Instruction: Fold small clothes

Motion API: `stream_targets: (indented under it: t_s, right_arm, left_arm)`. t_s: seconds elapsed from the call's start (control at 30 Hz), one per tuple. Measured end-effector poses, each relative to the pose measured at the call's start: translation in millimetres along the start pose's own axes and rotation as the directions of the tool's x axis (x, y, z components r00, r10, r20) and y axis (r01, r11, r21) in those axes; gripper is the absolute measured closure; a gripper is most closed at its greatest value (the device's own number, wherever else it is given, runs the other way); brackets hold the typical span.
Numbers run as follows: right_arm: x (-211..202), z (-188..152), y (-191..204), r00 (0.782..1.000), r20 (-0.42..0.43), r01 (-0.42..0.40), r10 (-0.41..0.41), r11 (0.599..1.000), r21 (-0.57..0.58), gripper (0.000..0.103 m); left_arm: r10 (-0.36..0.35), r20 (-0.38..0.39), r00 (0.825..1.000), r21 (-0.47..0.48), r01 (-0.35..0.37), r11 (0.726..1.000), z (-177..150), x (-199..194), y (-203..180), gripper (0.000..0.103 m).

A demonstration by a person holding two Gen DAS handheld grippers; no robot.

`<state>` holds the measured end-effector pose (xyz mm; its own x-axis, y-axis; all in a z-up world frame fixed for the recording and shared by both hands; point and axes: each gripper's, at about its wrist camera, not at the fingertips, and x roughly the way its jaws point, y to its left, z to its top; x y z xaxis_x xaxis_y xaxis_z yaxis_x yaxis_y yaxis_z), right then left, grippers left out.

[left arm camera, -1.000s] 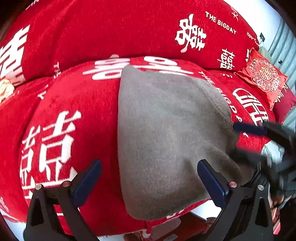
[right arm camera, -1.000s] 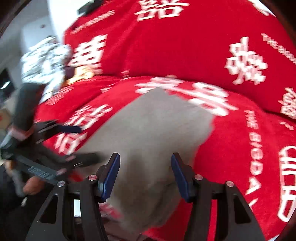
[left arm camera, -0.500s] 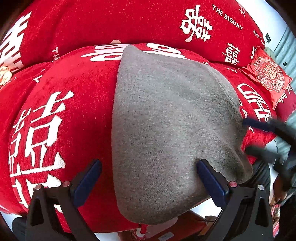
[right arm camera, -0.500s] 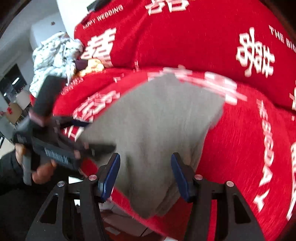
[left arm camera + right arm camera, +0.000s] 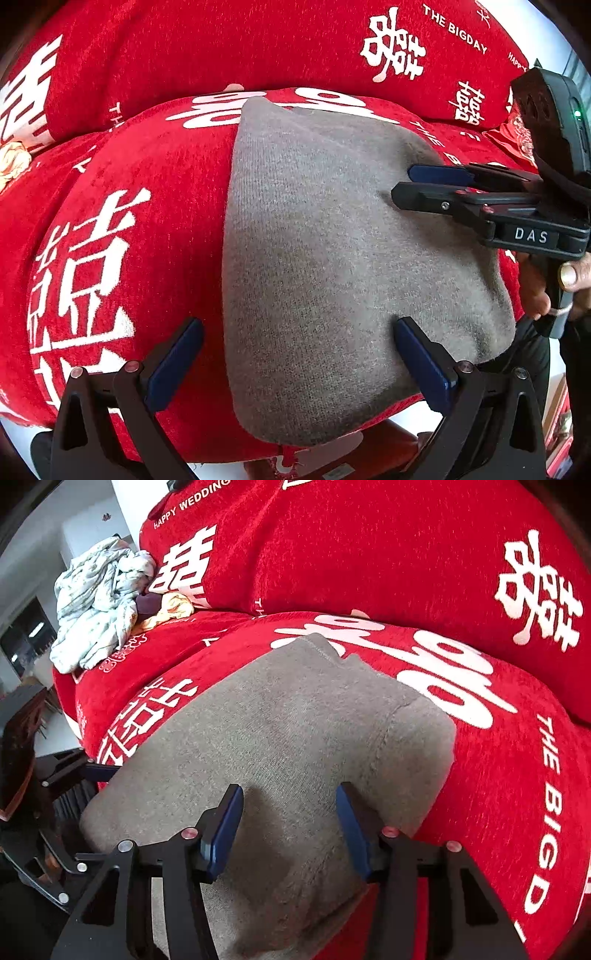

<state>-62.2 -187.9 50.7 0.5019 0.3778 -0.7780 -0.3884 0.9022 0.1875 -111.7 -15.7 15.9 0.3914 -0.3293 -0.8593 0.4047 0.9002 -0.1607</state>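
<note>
a grey knit garment point(image 5: 332, 266) lies folded on the red sofa cover point(image 5: 122, 206), printed "the bigday" and "happy wedding". the left hand-held gripper point(image 5: 295, 365) hangs spread wide over its near edge. the right hand-held gripper point(image 5: 288, 823), labelled "das", is parted over the cloth. a pale crumpled blanket point(image 5: 99, 598) sits beyond.

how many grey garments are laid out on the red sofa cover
1: the grey knit garment lies flat on the seat of the red sofa cover, between both open grippers. Others may sit in the crumpled pile at the far end.
</note>
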Motion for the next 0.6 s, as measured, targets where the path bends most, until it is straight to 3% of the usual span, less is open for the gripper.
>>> stream_targets:
  t_s: [0.07,0.17,0.27,0.4,0.6]
  right_arm:
    - [-7.4,-0.4,5.0,0.999,0.007,0.042,-0.042,0.999,0.020,0.048]
    - [-26.9,-6.9,24.4,0.988,0.037,0.147,-0.147,0.989,0.014,0.038]
    - [-41.6,-17.3,41.6,0.994,0.058,0.097,-0.097,0.995,0.009,0.038]
    - [-38.0,-37.1,53.0,0.998,0.021,0.061,-0.061,0.998,0.000,0.038]
    - [-42.6,-52.6,48.2,0.996,-0.012,0.088,-0.087,0.995,0.050,0.038]
  left_arm:
    - [0.033,0.009,0.999,0.007,-0.033,0.999,1.3,-4.5,-3.9,0.000]
    - [0.105,0.034,0.994,0.032,-0.106,0.994,3.2,-11.4,-12.5,0.000]
    - [0.140,0.062,0.988,0.032,-0.142,0.989,6.2,-18.6,-17.0,0.000]
    - [0.237,0.055,0.970,0.065,-0.241,0.968,5.6,-13.6,-20.6,0.000]
    - [0.235,0.055,0.970,0.052,-0.238,0.970,1.1,-18.2,-18.0,0.000]
